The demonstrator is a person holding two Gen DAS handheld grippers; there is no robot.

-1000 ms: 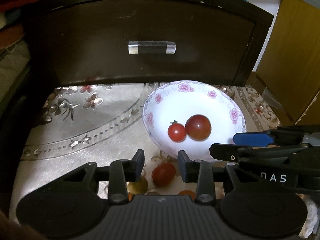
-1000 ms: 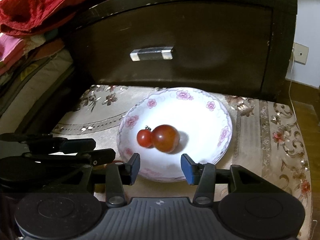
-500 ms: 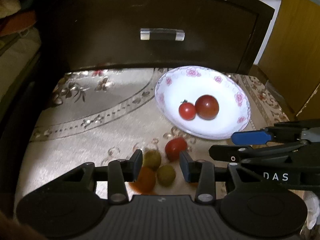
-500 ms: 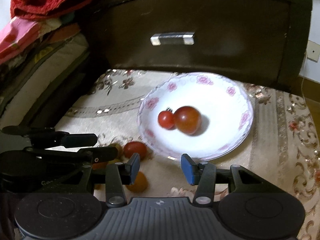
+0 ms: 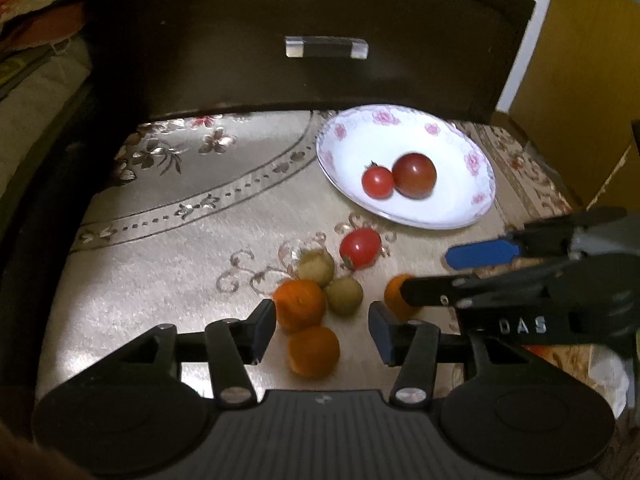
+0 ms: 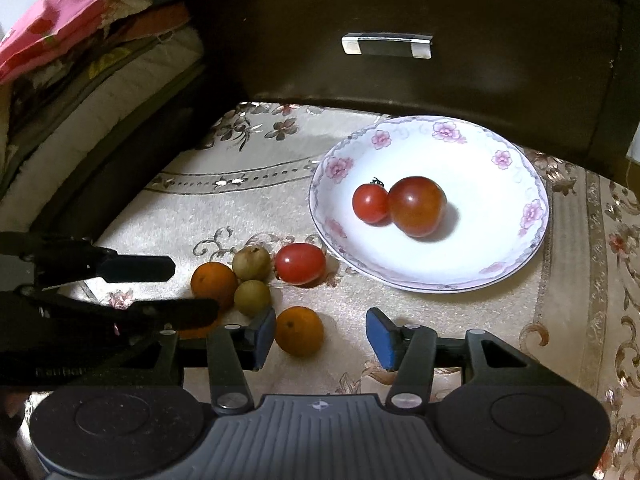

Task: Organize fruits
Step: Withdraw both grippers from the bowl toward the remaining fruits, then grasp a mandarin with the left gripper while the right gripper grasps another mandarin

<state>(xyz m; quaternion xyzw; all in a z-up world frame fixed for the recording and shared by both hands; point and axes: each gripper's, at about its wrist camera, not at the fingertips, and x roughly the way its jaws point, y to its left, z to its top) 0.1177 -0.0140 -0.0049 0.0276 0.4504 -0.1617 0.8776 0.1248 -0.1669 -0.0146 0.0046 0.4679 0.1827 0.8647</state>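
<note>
A white floral plate (image 5: 472, 148) (image 6: 496, 152) holds a small red tomato (image 5: 377, 181) (image 6: 370, 203) and a larger dark red tomato (image 5: 414, 175) (image 6: 417, 205). On the cloth in front lie a red tomato (image 5: 360, 247) (image 6: 300, 263), two green fruits (image 5: 316, 267) (image 6: 252, 262), and several oranges (image 5: 299, 304) (image 6: 299, 331). My left gripper (image 5: 322, 332) is open and empty above the oranges. My right gripper (image 6: 320, 336) is open and empty, one orange just inside its left finger. Each gripper shows in the other's view, left (image 6: 160, 284), right (image 5: 452, 276).
A dark wooden drawer front with a metal handle (image 5: 326, 47) (image 6: 387, 45) stands behind the plate. Folded bedding and red cloth (image 6: 80, 40) pile at the left. A yellow wooden cabinet (image 5: 580, 80) is at the right. The patterned cloth (image 5: 180, 216) covers the surface.
Both grippers have pulled back and up from the plate. The loose fruits on the cloth in front of the plate have come into full view. Both stay open.
</note>
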